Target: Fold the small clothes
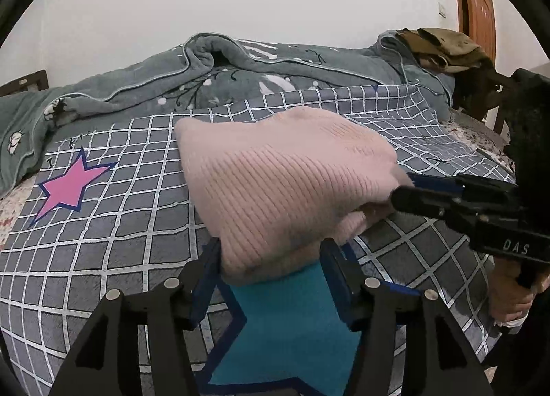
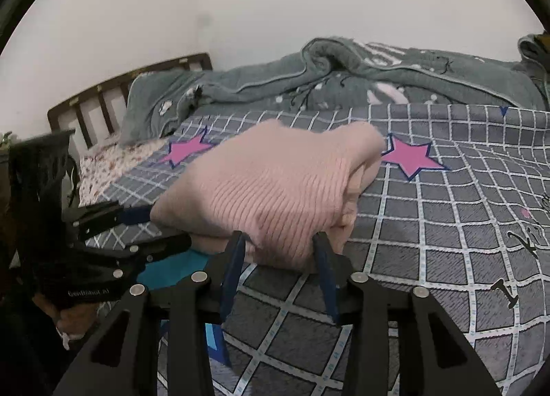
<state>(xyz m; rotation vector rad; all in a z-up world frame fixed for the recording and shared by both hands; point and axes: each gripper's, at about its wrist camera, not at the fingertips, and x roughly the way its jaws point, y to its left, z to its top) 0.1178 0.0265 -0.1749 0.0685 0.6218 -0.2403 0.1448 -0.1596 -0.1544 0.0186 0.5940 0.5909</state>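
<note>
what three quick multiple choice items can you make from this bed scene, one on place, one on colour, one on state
1. Where does the pink sweater lie?
A. on the checked bedsheet
B. on the headboard
C. on the floor

2. What colour is the star printed under the sweater's near edge?
A. yellow
B. blue
C. green

3. How does the left tool stand?
A. shut on nothing, off to the side
B. out of view
C. open, fingers either side of the sweater's near edge

Answers: 1 A, the folded knit rests on the grid-patterned sheet. 2 B, a blue star shows between the fingers. 3 C, the fingers straddle the knit with a wide gap.
</note>
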